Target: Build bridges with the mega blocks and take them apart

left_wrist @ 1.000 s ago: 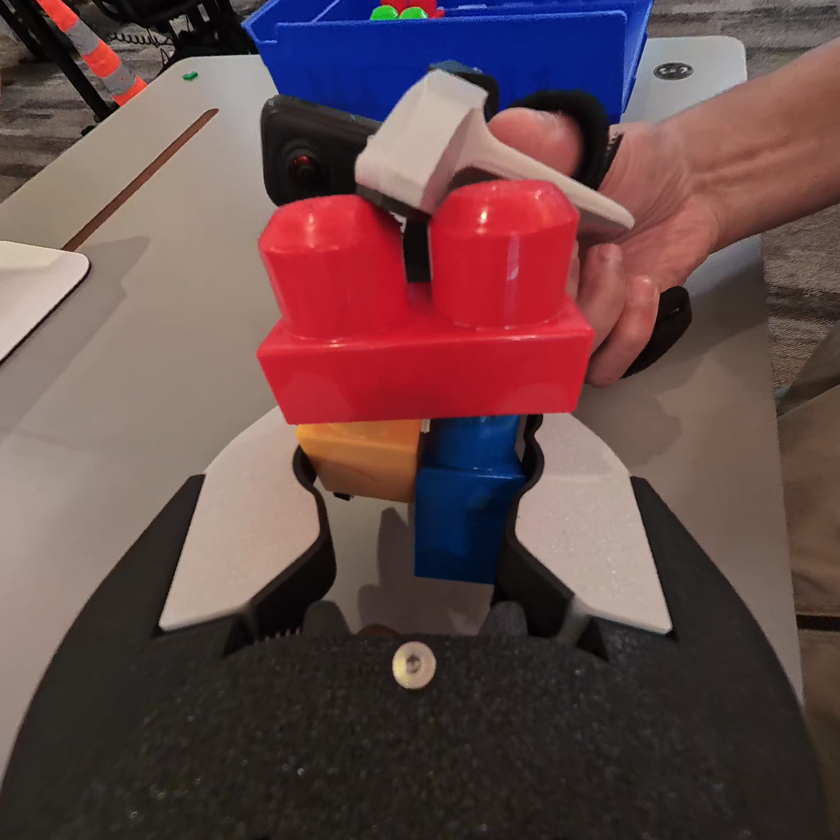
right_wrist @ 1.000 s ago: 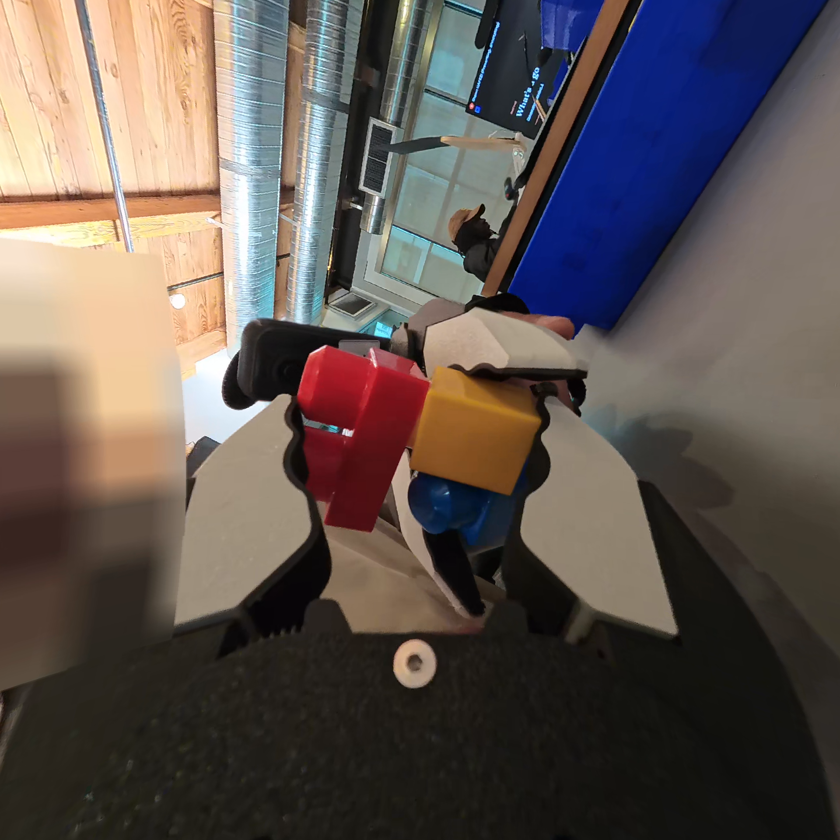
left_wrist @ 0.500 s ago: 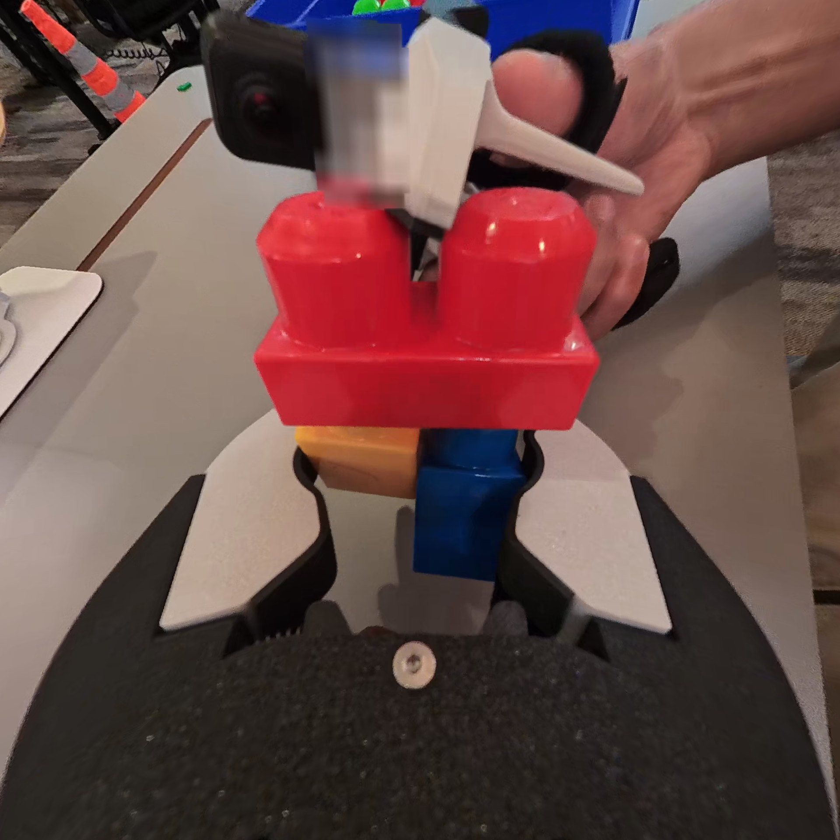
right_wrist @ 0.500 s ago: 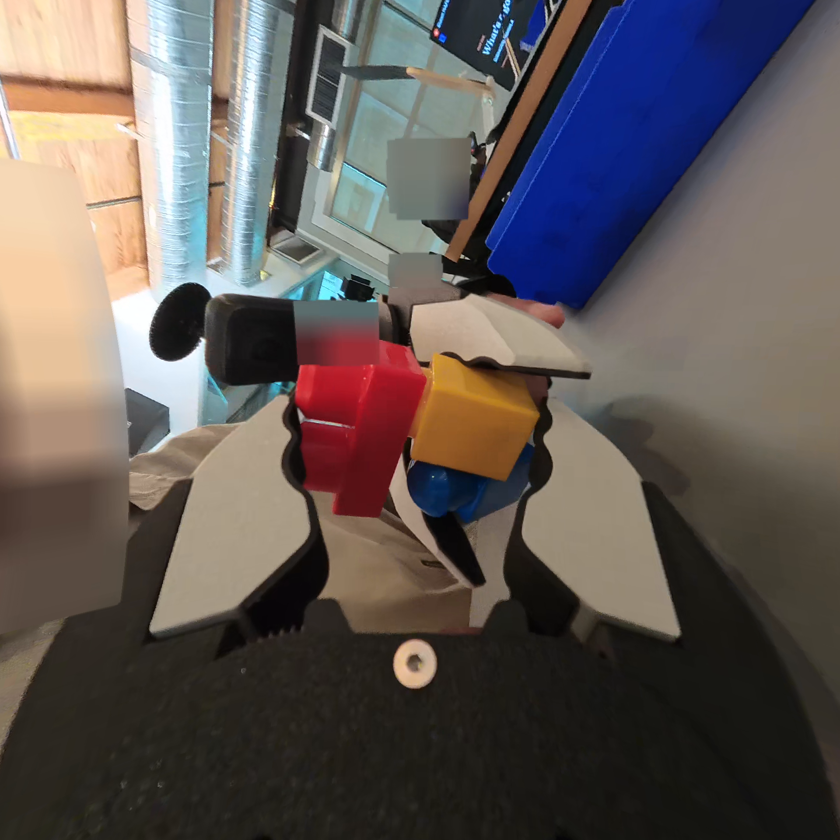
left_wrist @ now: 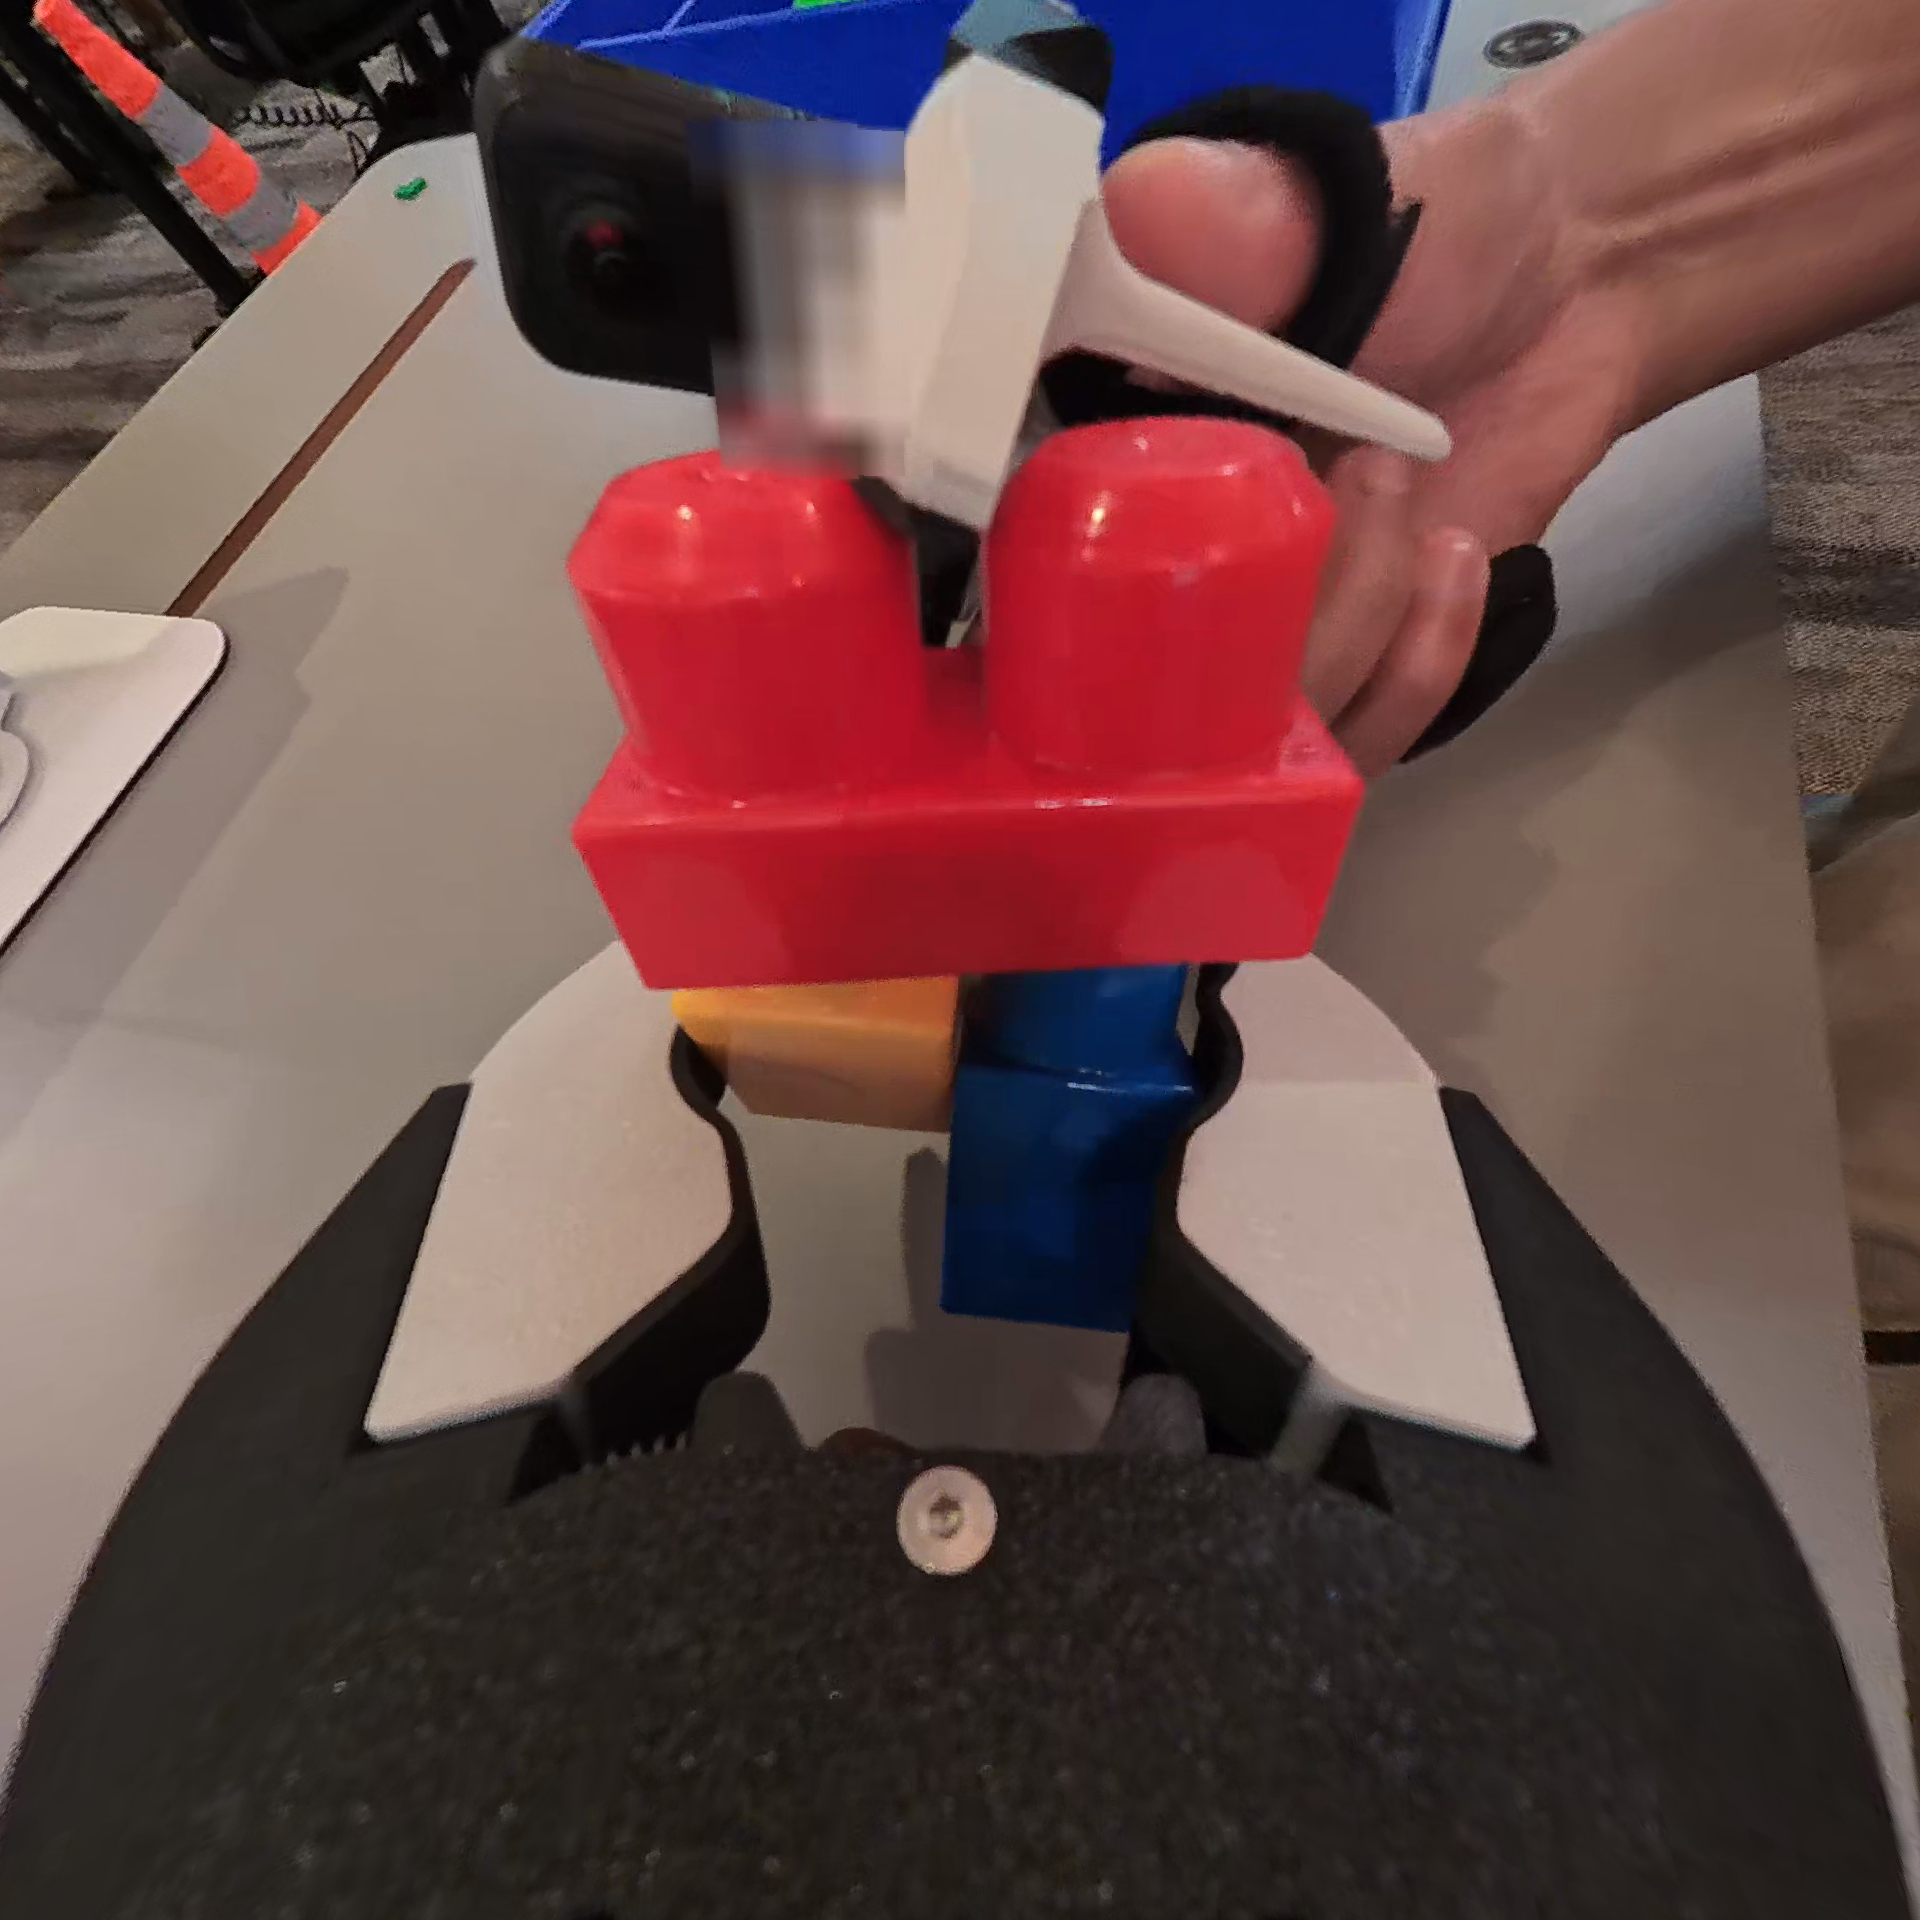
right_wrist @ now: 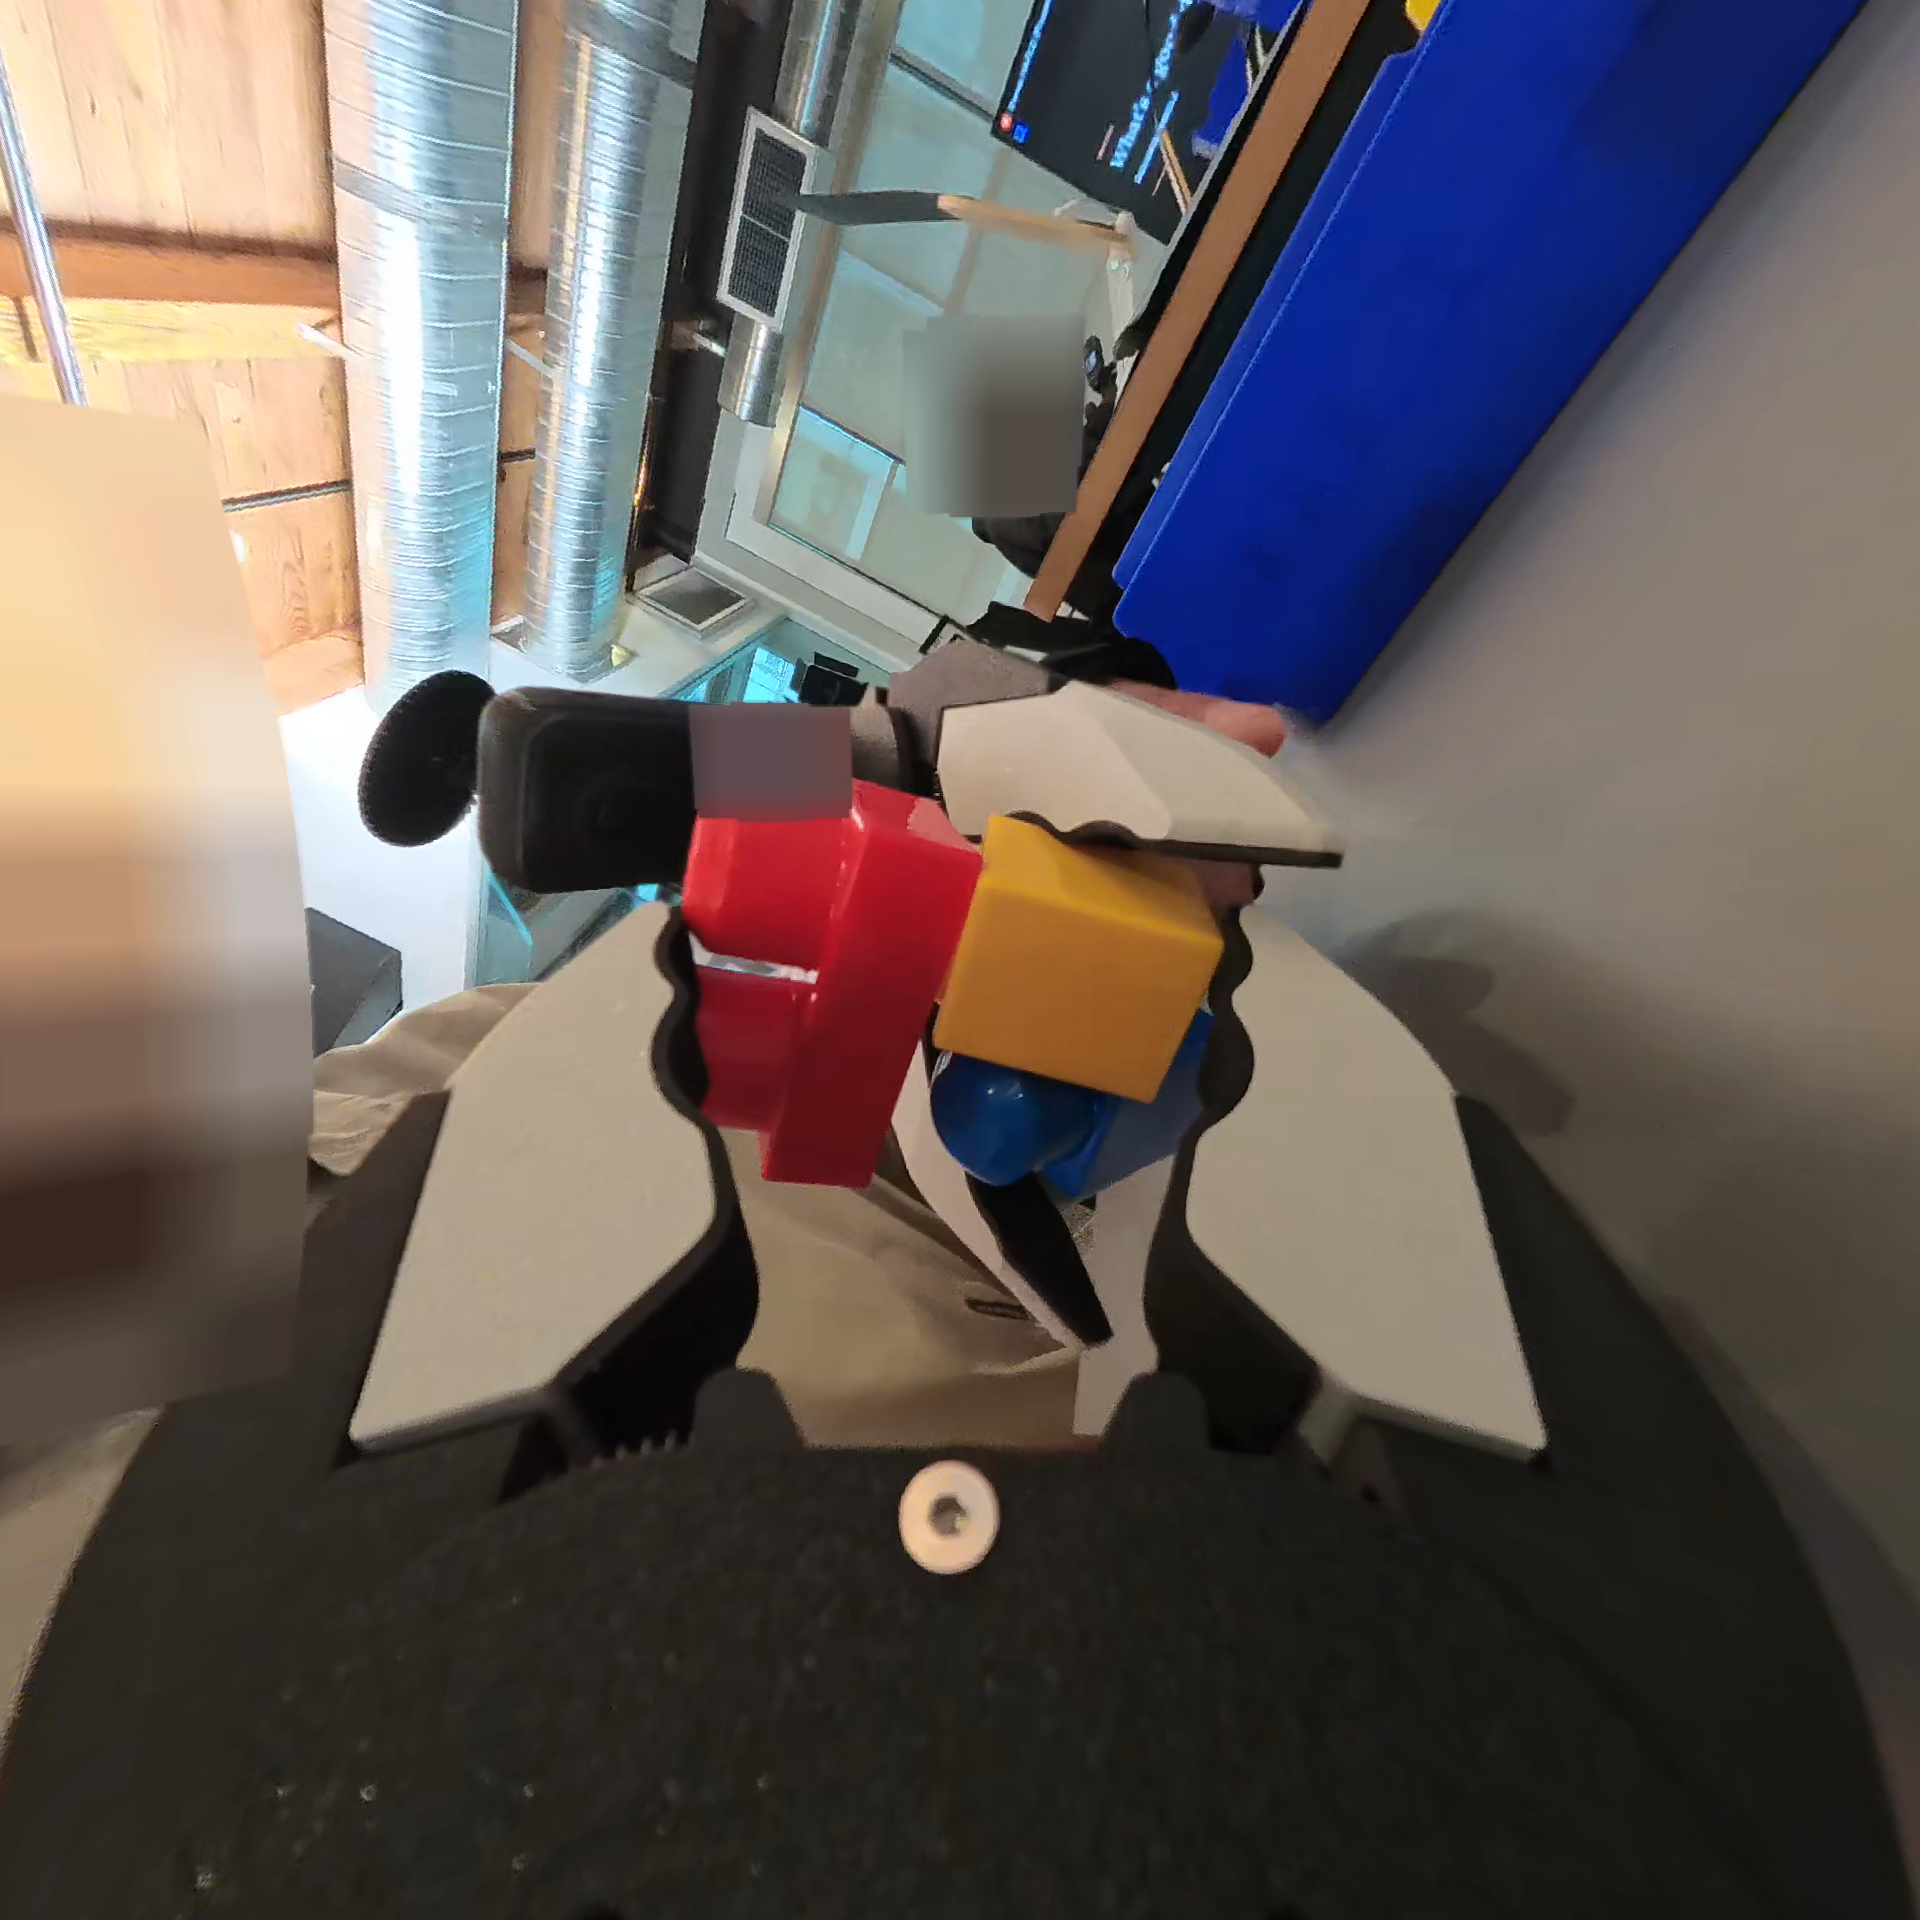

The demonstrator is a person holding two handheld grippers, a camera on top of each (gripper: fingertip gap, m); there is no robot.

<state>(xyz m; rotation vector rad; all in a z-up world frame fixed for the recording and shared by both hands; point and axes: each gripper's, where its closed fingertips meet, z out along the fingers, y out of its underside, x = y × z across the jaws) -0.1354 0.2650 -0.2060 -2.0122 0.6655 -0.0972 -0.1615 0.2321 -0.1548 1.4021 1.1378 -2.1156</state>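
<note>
A small bridge is held above the table: a red two-stud block (left_wrist: 966,873) sits across a yellow block (left_wrist: 831,1049) and a blue block (left_wrist: 1060,1174). My left gripper (left_wrist: 956,1039) is shut on the yellow and blue pair from both sides. In the right wrist view, my right gripper (right_wrist: 951,987) clamps the stack lengthwise, one finger on the red block (right_wrist: 842,997), the other against the yellow block (right_wrist: 1081,977) and blue block (right_wrist: 1018,1122). One of its fingers (left_wrist: 935,551) sits between the red studs.
A blue bin (left_wrist: 1195,62) stands at the table's far edge, also in the right wrist view (right_wrist: 1507,364). A person's hand (left_wrist: 1558,260) holds the right gripper. A white pad (left_wrist: 83,727) lies at the left. The grey table (left_wrist: 416,727) is below.
Both grippers keep their hold. The right gripper has swung up and left over the red block, which now tips slightly, its left end lower.
</note>
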